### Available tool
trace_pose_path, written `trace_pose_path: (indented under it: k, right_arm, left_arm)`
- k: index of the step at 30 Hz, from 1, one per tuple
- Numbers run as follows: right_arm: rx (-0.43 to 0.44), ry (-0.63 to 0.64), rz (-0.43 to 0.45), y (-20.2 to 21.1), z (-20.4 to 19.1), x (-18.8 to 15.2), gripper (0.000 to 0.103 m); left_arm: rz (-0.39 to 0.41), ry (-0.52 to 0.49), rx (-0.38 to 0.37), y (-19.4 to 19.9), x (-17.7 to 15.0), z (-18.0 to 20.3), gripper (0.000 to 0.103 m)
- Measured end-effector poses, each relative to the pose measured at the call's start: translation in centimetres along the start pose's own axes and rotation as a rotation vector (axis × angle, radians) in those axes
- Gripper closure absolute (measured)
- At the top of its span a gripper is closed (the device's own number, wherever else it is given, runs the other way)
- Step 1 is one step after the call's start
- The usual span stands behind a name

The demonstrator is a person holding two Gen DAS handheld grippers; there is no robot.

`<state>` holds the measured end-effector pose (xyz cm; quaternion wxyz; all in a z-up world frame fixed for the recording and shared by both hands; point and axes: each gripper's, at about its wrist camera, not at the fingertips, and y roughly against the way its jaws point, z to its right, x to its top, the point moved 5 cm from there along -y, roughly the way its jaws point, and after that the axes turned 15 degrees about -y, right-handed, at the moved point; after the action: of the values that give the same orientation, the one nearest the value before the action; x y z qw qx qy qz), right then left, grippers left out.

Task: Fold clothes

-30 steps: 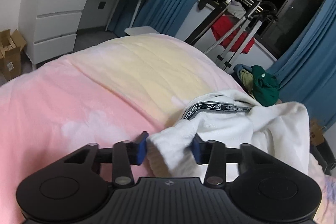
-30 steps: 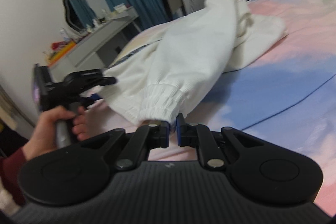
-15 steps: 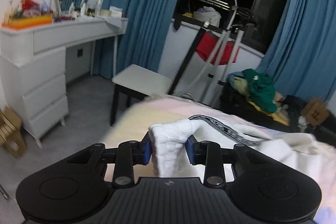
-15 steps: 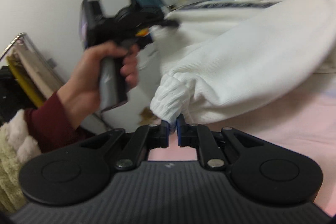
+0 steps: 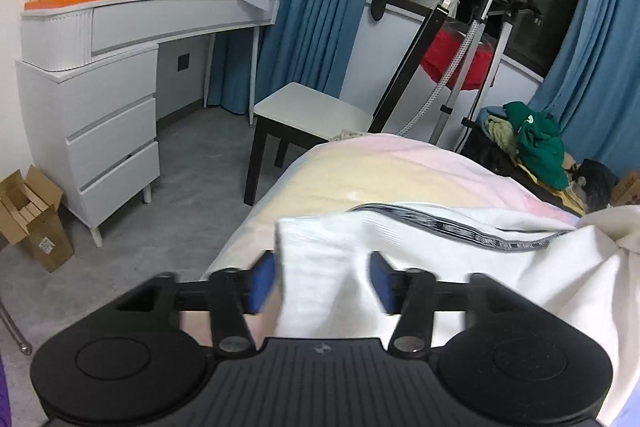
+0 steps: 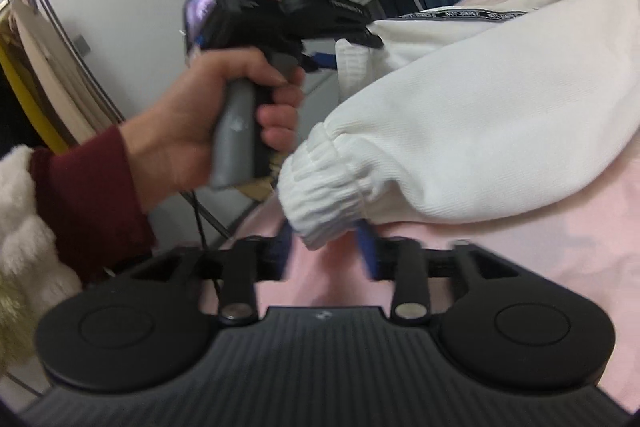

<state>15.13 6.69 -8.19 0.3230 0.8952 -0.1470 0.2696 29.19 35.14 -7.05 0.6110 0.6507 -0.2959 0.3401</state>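
Both jaws are opening right now. A second ago the right hand-held gripper (image 6: 325,254) was pinched tight on the ribbed cuff (image 6: 320,183) and the left hand-held gripper (image 5: 322,281) was clamped on the hem. Now the blue pads stand apart on both, with cloth lying between them but not pressed, as far as the motion blur lets me tell. So I'd read this as the drop-off: the white sweatshirt (image 6: 460,131) got dragged toward the near edge of the bed (image 5: 360,171) and is being let go there, ready for the next fold.

The sweatshirt lies across the pink and yellow blanket, lower right in the left wrist view, with its black lettered tape (image 5: 472,233) running across it.

Count: one white sweatshirt, one cuff in plain sight, two hand-held grippers, one hand (image 6: 208,115) in a dark red sleeve in view, one bed. In the background: one white dresser (image 5: 100,99), one stool (image 5: 308,111), one green heap of clothes (image 5: 540,143).
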Motion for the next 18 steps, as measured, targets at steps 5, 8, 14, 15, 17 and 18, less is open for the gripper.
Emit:
trace_pose_path:
  k: [5,8,14,15,17,18]
  right_arm:
    - [-0.033,-0.032,-0.007,3.3,1.9,-1.1,0.021]
    - [-0.068,-0.053,0.047,6.5,2.8,-0.6,0.021]
    - [-0.188,-0.012,0.198,14.6,4.7,2.4,0.021]
    - [-0.220,0.007,0.225,16.2,5.2,2.8,0.021]
    - [-0.283,0.048,0.280,19.2,6.1,3.5,0.021]
    - [-0.313,0.065,0.309,20.8,6.7,3.6,0.021]
  left_arm:
    - [0.056,-0.054,0.095,5.9,-0.9,1.1,0.011]
    - [0.086,-0.046,0.074,9.6,-1.6,3.3,0.011]
    - [0.142,-0.074,-0.034,16.6,-3.4,10.5,0.010]
    - [0.148,-0.077,-0.059,17.6,-3.8,12.0,0.010]
    - [0.159,-0.079,-0.108,19.0,-4.6,14.8,0.010]
    - [0.168,-0.076,-0.129,19.3,-5.2,16.0,0.009]
